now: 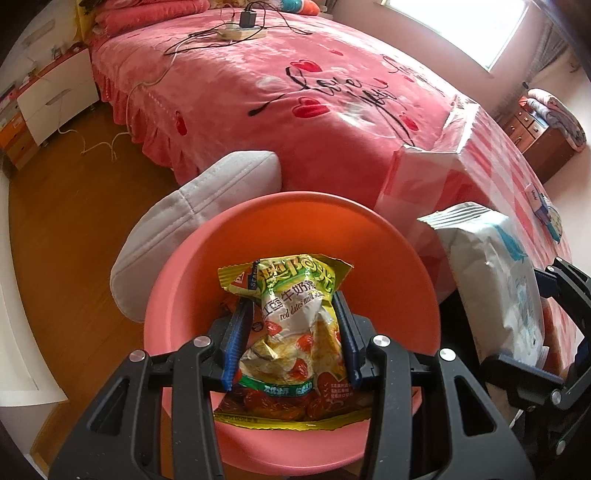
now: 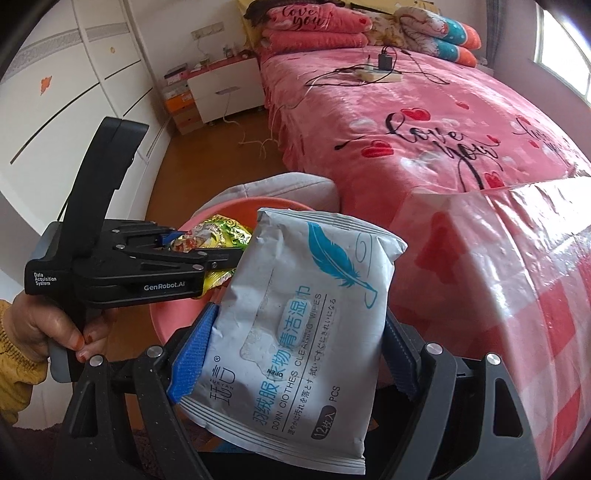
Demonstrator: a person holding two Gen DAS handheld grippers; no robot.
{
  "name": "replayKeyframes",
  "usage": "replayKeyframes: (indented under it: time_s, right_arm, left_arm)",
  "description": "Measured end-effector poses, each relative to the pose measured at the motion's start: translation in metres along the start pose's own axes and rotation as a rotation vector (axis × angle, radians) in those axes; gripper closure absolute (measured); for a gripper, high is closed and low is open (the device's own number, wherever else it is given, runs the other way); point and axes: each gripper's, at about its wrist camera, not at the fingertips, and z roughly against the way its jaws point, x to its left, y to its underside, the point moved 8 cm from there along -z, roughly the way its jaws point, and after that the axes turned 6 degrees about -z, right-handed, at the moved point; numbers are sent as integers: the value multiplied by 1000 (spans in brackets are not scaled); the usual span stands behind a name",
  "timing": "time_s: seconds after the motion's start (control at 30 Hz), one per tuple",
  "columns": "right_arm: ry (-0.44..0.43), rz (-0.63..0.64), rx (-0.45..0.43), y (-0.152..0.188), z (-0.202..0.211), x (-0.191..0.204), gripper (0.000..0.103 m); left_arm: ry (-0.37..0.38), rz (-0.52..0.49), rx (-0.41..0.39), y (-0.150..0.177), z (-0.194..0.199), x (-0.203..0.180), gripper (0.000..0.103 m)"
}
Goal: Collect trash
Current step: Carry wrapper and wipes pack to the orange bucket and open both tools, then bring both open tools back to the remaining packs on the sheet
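My left gripper [image 1: 291, 301] is shut on a crumpled yellow-green snack wrapper [image 1: 295, 332] and holds it over a pink basin [image 1: 280, 229]. The right wrist view shows that gripper [image 2: 199, 245] from the side, held by a person's hand [image 2: 55, 325], with the wrapper [image 2: 221, 230] above the basin [image 2: 173, 325]. My right gripper [image 2: 301, 315] is shut on a white wipes pack [image 2: 325, 258] with a blue feather print, its blue pads pressing both long edges. The pack [image 1: 491, 280] hangs just right of the basin's rim, in the right gripper [image 1: 532, 321].
The basin rests on a grey-white cushioned seat [image 1: 192, 206]. A table with a glossy pink checked cloth [image 2: 517, 277] stands to the right. Behind is a bed with a pink cover [image 1: 295, 92], a power strip and cables [image 1: 240, 31] on it. White drawers [image 1: 55, 99] stand far left on a wooden floor.
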Motion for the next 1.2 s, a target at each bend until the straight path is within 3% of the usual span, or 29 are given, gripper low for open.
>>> replayKeyframes:
  time_s: [0.37, 0.47, 0.6, 1.2]
  right_arm:
    - [-23, 20, 44, -2, -25, 6, 20]
    - [-42, -8, 71, 0, -33, 2, 13]
    - [-42, -77, 61, 1, -31, -12, 10]
    - [16, -240, -84, -2, 28, -71, 10]
  left_arm:
    - [-17, 20, 14, 4, -10, 10, 58]
    - [-53, 34, 20, 4, -14, 14, 30]
    - [-99, 6, 4, 2, -12, 13, 18]
    - [-124, -74, -24, -16, -4, -20, 13]
